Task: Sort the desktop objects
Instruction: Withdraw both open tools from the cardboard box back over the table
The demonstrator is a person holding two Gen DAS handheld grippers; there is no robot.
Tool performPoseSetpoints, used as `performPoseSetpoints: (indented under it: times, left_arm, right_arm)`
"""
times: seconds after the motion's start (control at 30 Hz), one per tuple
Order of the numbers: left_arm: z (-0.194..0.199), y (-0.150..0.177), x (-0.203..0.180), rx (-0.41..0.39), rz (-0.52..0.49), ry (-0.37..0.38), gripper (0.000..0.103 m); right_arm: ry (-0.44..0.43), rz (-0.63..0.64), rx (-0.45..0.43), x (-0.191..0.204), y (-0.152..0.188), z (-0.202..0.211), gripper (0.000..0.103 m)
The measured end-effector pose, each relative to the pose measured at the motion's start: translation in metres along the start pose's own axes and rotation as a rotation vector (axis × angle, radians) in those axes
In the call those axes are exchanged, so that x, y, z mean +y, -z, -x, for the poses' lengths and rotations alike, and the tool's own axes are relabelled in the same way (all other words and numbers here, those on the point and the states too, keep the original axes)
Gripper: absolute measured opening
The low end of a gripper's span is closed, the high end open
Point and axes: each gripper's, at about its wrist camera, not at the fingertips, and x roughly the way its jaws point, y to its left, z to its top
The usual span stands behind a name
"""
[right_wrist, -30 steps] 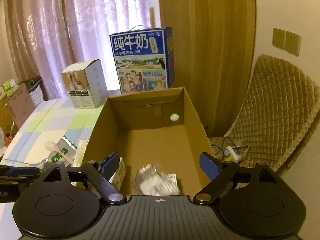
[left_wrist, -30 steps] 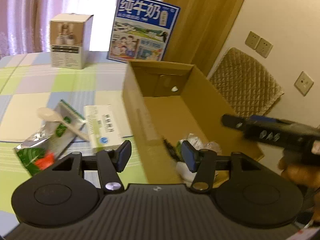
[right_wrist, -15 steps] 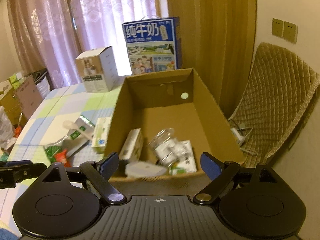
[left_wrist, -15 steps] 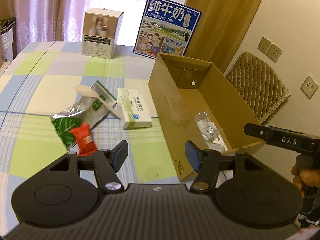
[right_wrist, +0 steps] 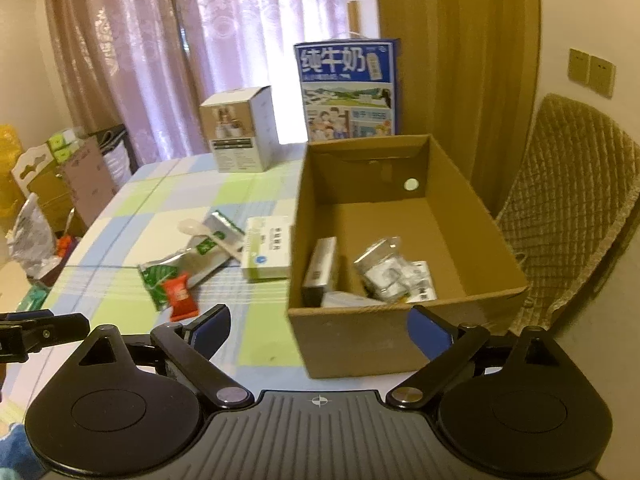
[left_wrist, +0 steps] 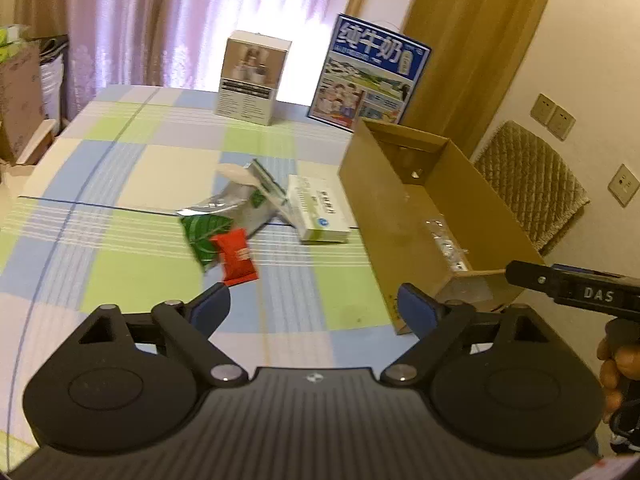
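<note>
An open cardboard box (right_wrist: 496,240) (left_wrist: 372,192) stands at the table's right edge and holds a small carton (right_wrist: 320,268), a clear plastic packet (right_wrist: 384,268) and other small items. Left of it lie a white medicine box (left_wrist: 320,212) (right_wrist: 268,252), a white plastic spoon (left_wrist: 244,176) (right_wrist: 200,232), a silver and green pouch (left_wrist: 224,216) (right_wrist: 180,260) and a red sachet (left_wrist: 236,256) (right_wrist: 182,294). My left gripper (left_wrist: 316,308) is open and empty above the table, near the red sachet. My right gripper (right_wrist: 318,326) is open and empty, before the box's near wall.
A white product box (left_wrist: 252,80) (right_wrist: 240,136) and a blue milk carton case (left_wrist: 368,76) (right_wrist: 348,92) stand at the table's far edge. A padded chair (right_wrist: 572,208) stands right of the table. Boxes and bags (right_wrist: 44,200) sit left of the table.
Both grippers have pulled back and up from the cardboard box, so more of the table shows. An item that was in the air now lies in the box. Both jaws stay open.
</note>
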Motion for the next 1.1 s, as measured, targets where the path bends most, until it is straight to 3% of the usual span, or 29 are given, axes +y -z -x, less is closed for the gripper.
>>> performPoseSetpoints:
  times: [0.17,0.63,1.1]
  left_arm:
    - [0.012,0.009,0.02,0.003,0.015,-0.021,0.098]
    - [0.023,0.018,0.069,0.017,0.002,-0.106,0.099]
    - [-0.025,-0.001,0.115,0.089,-0.059,-0.099,0.099]
  right_arm:
    - [-0.037,0.024,0.029,0.023,0.014,-0.003,0.095]
    - [-0.097,0.12,0.103,0.066,0.038,-0.036,0.096]
    - [-0.162,0.291,0.144,0.109,0.023,-0.118,0.095]
